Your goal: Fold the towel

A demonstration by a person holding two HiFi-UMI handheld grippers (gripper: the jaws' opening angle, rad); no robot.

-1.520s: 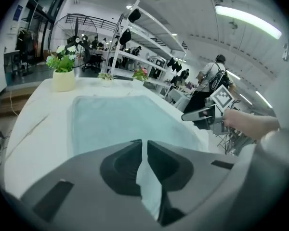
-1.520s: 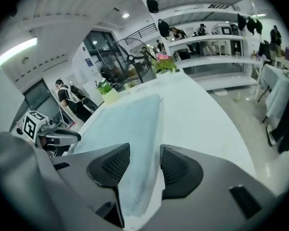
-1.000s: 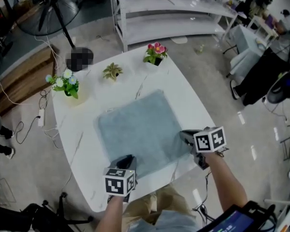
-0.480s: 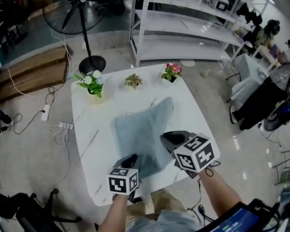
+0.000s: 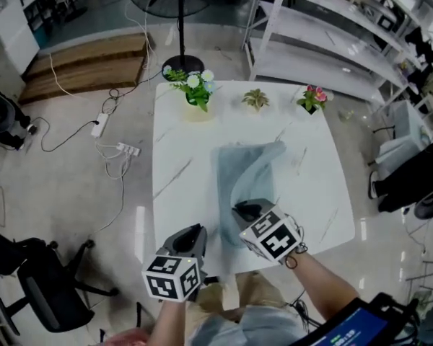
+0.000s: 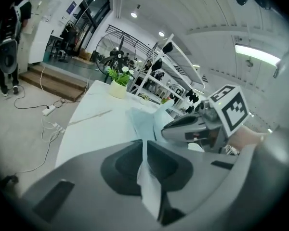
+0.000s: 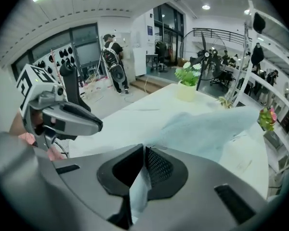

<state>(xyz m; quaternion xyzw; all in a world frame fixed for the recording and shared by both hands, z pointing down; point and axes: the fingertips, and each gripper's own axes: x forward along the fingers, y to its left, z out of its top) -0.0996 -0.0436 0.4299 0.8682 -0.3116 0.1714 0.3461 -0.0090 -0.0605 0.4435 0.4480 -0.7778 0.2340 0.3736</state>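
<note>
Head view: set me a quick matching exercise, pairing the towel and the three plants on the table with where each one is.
Things:
1. towel
2. white-flowered plant
3. pink-flowered plant
4. small green plant

Places:
A. far right corner of the table
B. far edge, between the other two plants
C. middle of the table, partly lifted off it
D. far left corner

Pairs: 1-C, 2-D, 3-A, 4-B.

Pale blue towel (image 5: 249, 175), half-lifted, draped
</note>
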